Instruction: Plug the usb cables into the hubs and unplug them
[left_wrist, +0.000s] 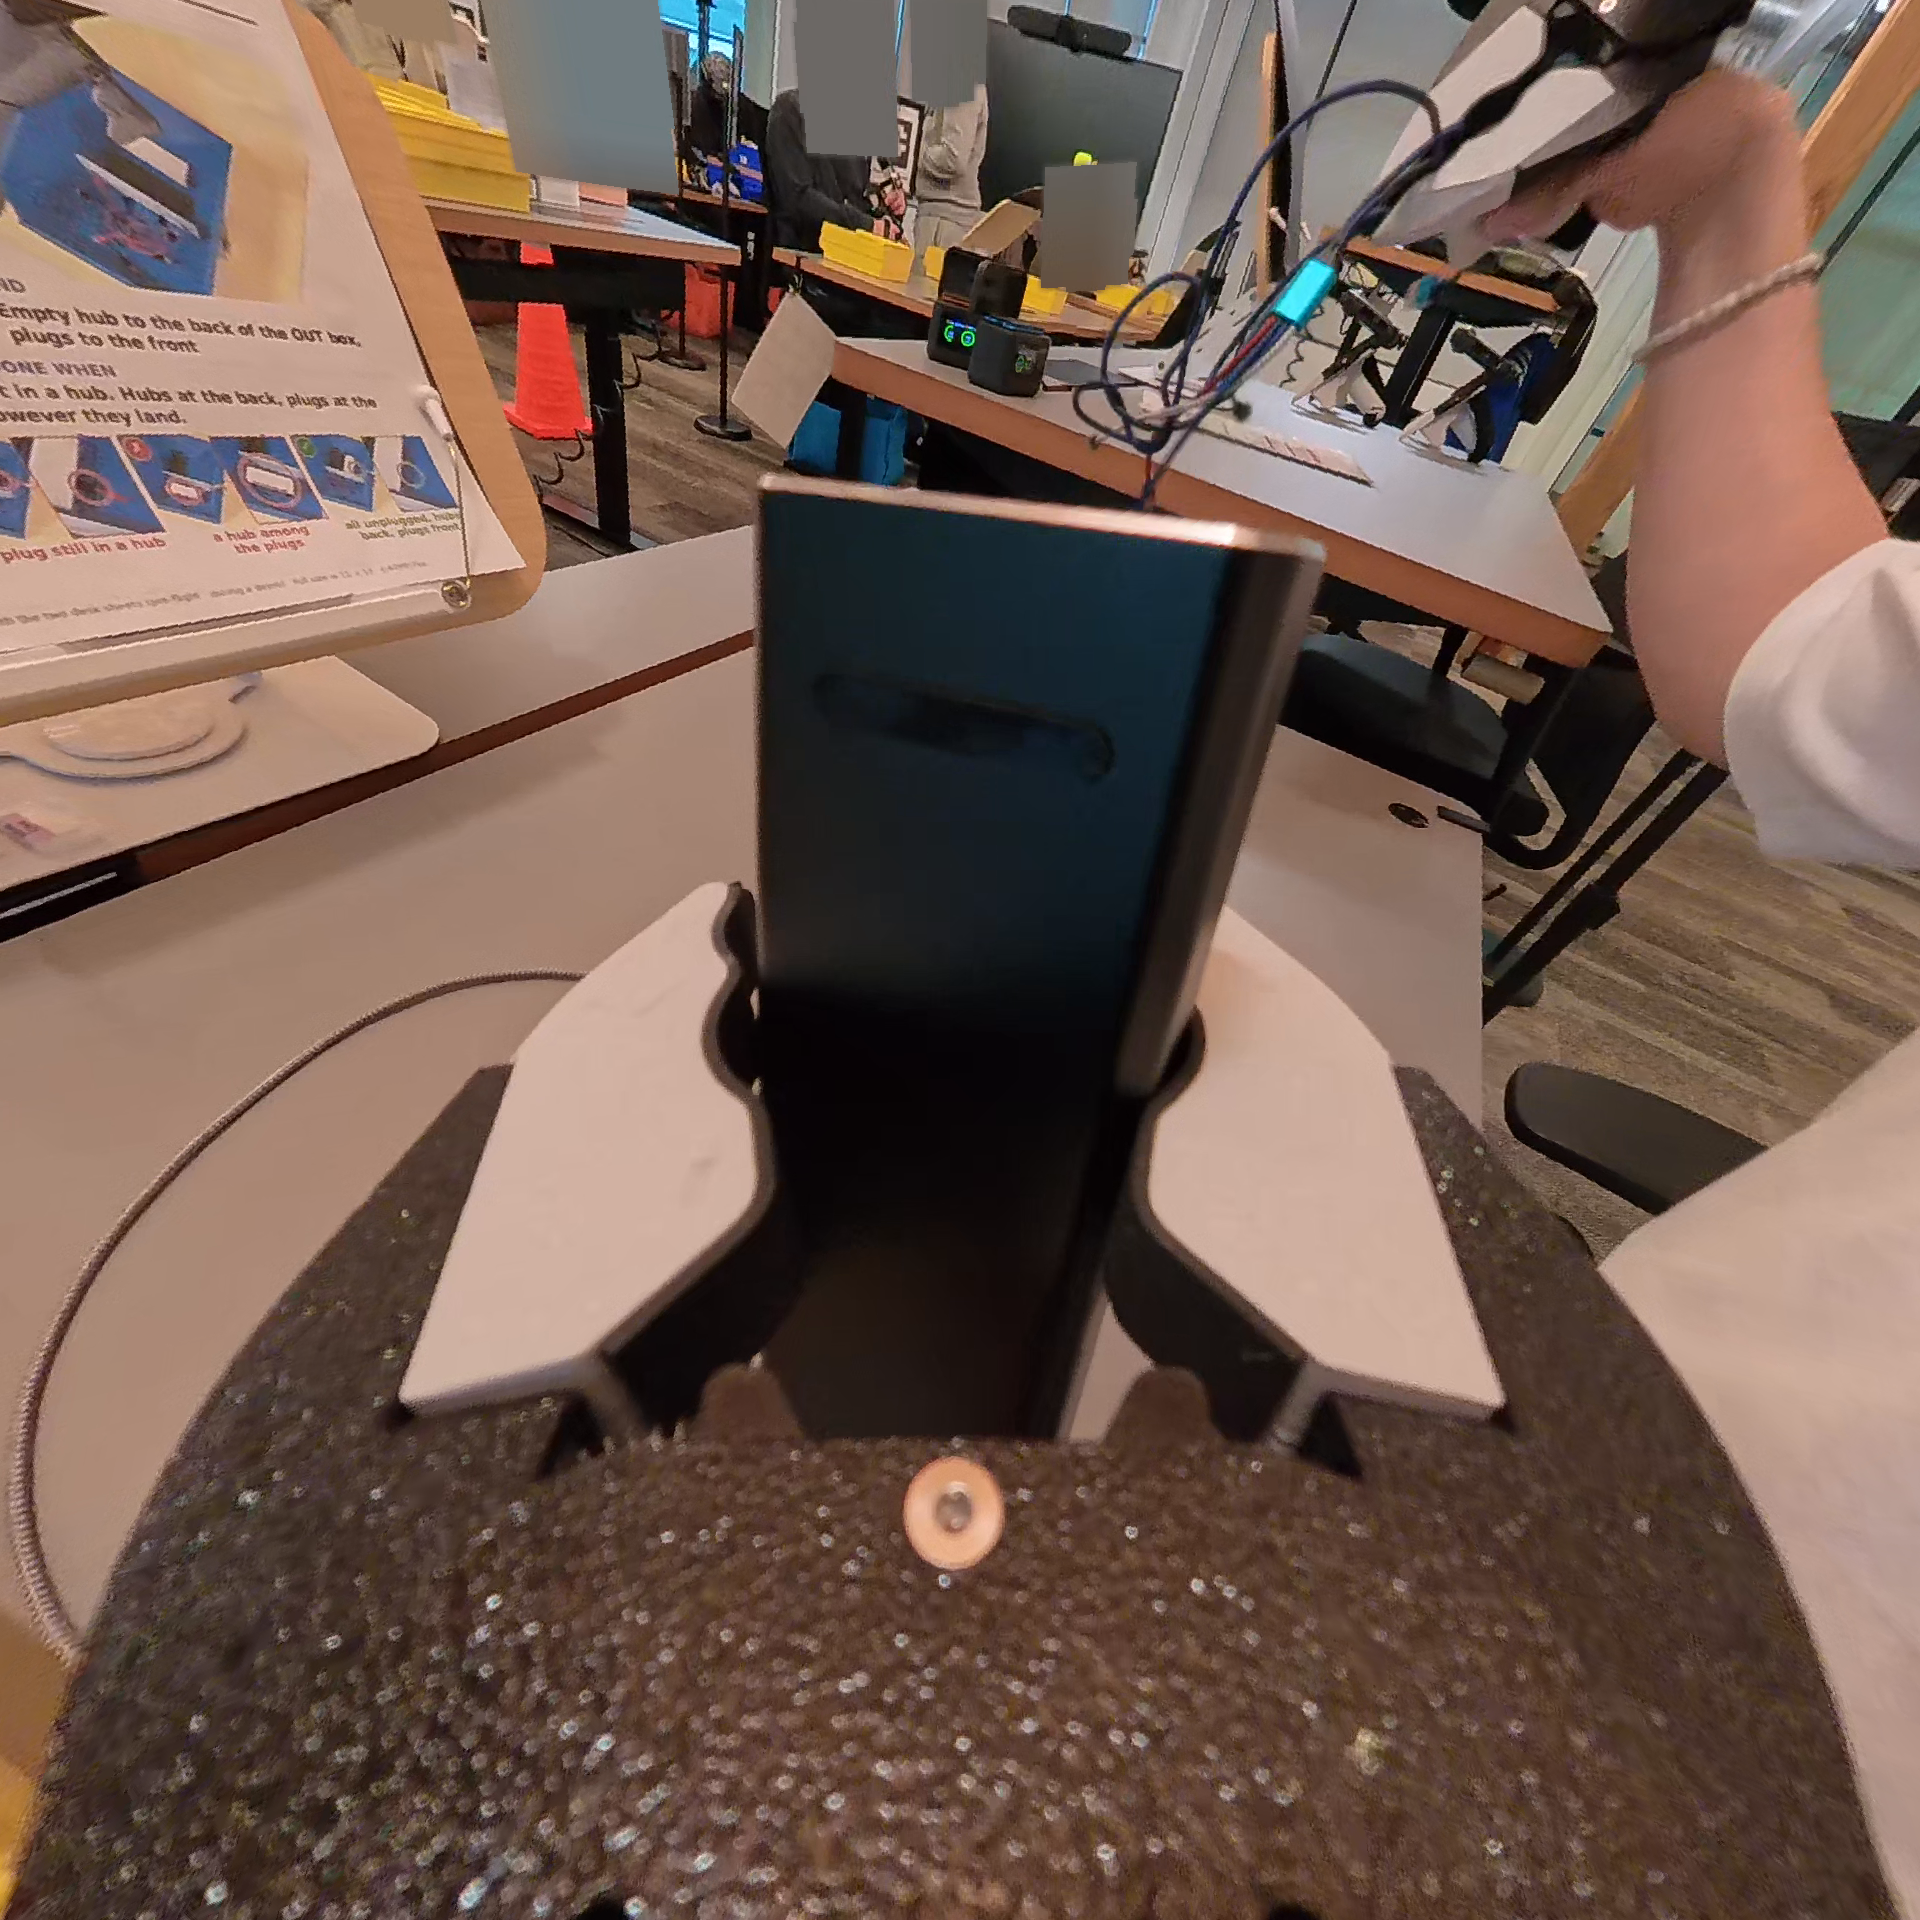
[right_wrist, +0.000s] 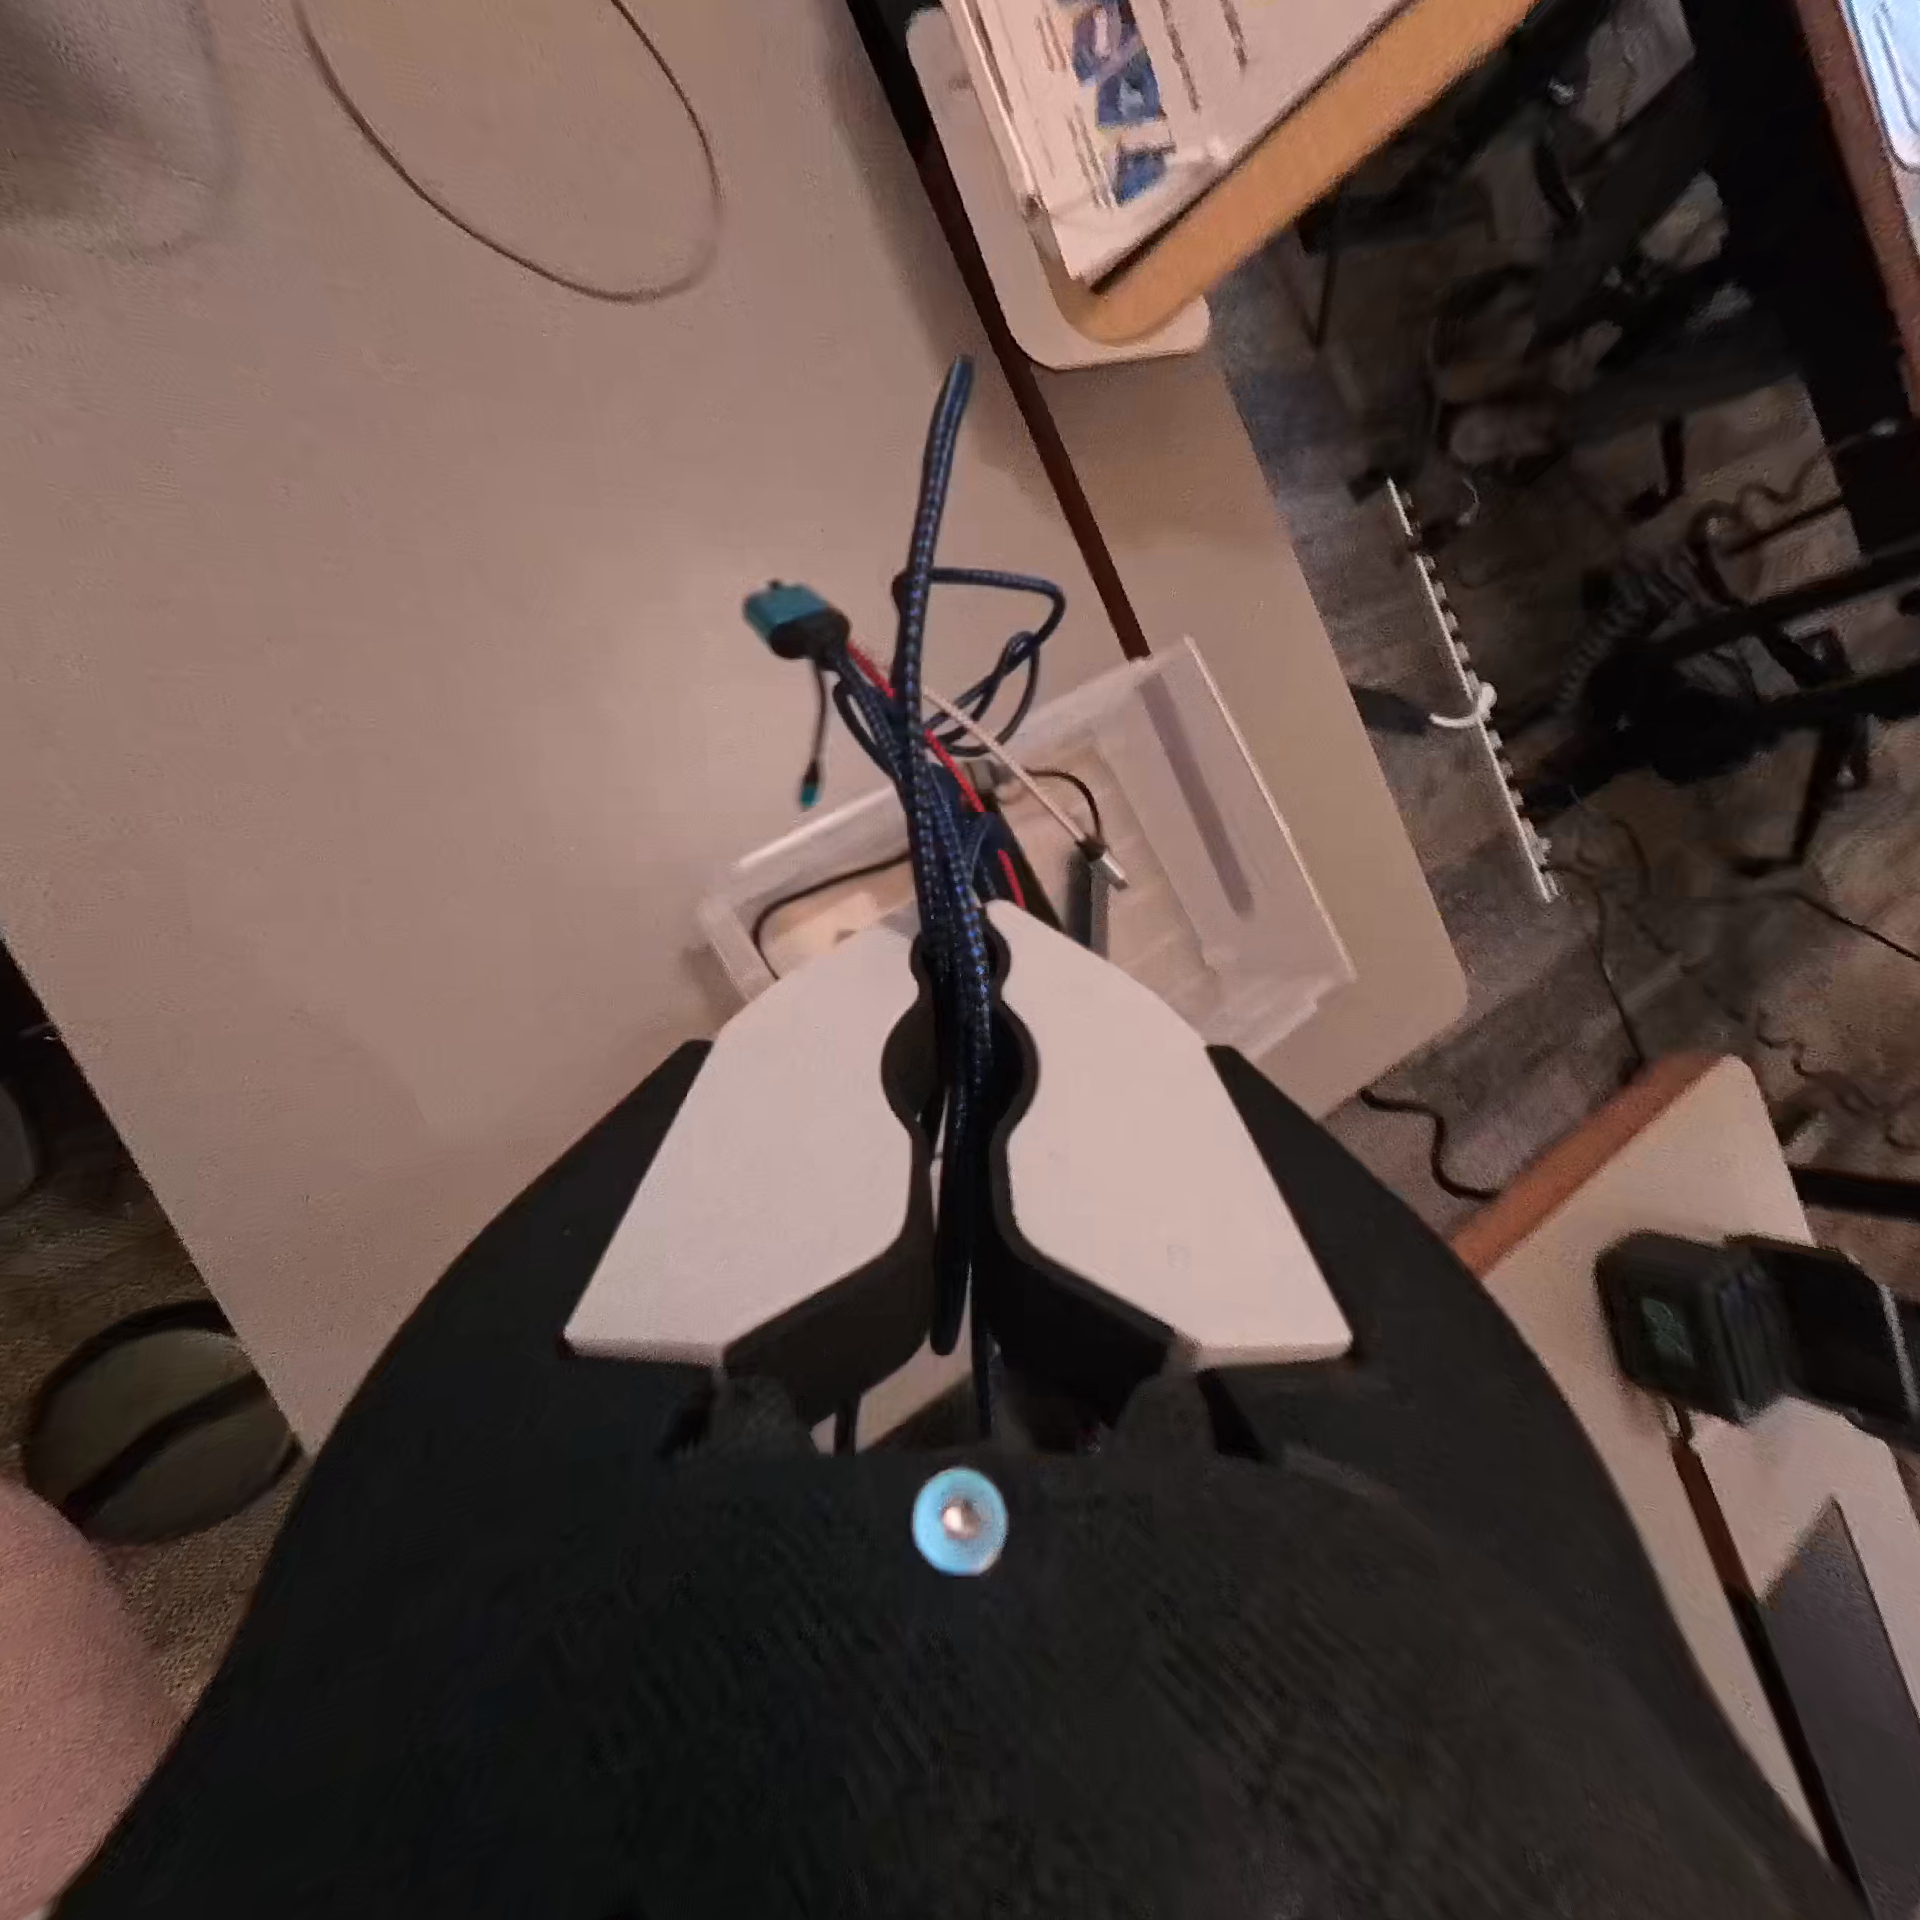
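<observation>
In the left wrist view my left gripper is shut on a dark, flat USB hub with a silvery edge, and holds it upright above the beige table. My right gripper is shut on a bundle of blue-black braided USB cables. The bundle hangs over a clear tray. A teal plug sticks out of the bundle. In the left wrist view the right gripper is raised at the upper right in a person's hand, with the cables and teal plug dangling just beyond the hub's top edge.
An instruction sheet on a wooden stand stands at the left back of the table. A grey braided cable curves over the table on the left. Small black devices sit on a neighbouring table. More tables and an orange cone lie beyond. Tip to tip, the grippers are about 45 cm apart.
</observation>
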